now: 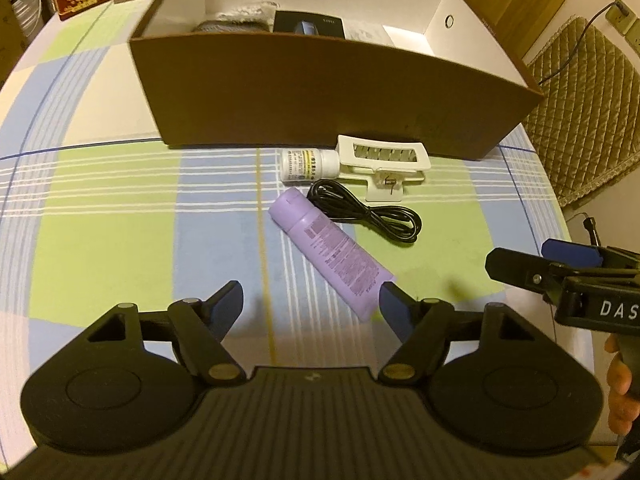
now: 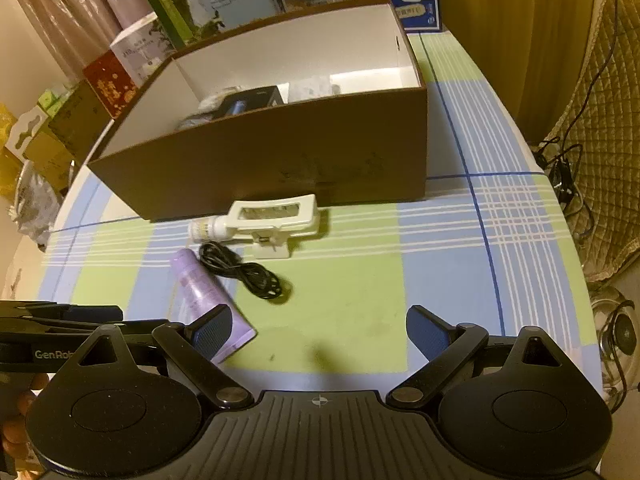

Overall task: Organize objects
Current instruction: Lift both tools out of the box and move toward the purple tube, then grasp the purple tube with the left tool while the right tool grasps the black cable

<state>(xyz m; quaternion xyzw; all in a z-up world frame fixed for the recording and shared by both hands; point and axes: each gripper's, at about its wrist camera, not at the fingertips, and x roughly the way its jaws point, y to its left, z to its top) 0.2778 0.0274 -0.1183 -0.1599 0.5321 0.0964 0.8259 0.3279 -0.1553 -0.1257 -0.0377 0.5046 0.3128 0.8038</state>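
Tabletop (image 1: pixel 100 184): covered by a checked cloth in green, blue and cream squares with thin white and blue lines
Box (image 1: pixel 320 96): brown outside, white inside, open at the top, standing at the far side of the cloth; a black packet (image 1: pixel 308 24) and some grey fabric lie in it
Bottle (image 1: pixel 308 165): small, white, lying on its side just before the box wall, its cap touching the clip
Clip (image 1: pixel 384 164): cream plastic, beside the bottle, close to the box
Cable (image 1: pixel 372 216): black, coiled, between the clip and the tube
Tube (image 1: pixel 332 254): lilac, lying slantwise nearest the cameras, its crimped end by the left tongs' right finger
Left tongs (image 1: pixel 310 306): wide, holding nothing, low over the cloth
Right tongs (image 2: pixel 318 336): wide, holding nothing, to the right of the tube
Room: cartons and printed boxes (image 2: pixel 132 52) stacked behind the box; a quilted chair cushion (image 1: pixel 584 120) at the right, with a wall socket and cord above it
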